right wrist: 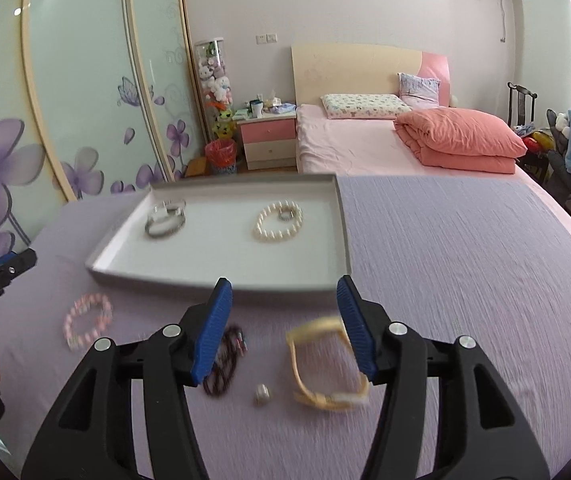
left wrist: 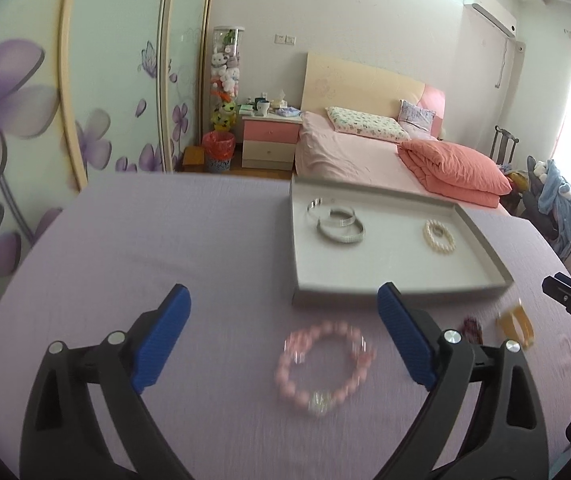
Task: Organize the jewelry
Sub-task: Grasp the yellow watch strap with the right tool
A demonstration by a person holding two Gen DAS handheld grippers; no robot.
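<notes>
- We have our left gripper (left wrist: 283, 338) spread wide and empty, with the pink bead bracelet (left wrist: 323, 364) lying on the purple cloth (left wrist: 145, 240) between and below its blue pads, not touched.
- Our right gripper (right wrist: 283, 330) stands about half open and holds nothing; the yellow bangle (right wrist: 327, 364) lies on the cloth under it, its rim close to the right pad, though blur keeps us from saying whether they touch.
- The grey tray (right wrist: 221, 276) sits just beyond both grippers and already holds silver bangles (right wrist: 165, 218) and a pearl bracelet (right wrist: 279, 222).
- Beside the yellow bangle we see a dark braided band (right wrist: 223, 364) and a small silver ring (right wrist: 262, 393), loose on the cloth.
- We judge the step in hand to be picking up the next pieces for the tray.
- To do it well, we should lower each gripper so one pad goes inside the loop and one outside, then close on the rim.
- We should close gently on the beads, which may roll or stretch.
- We should lift clear of the tray's near wall before setting down, apart from pieces already there.
- The only writing is small white lettering on the left gripper's body in the right view, too blurred to read.
</notes>
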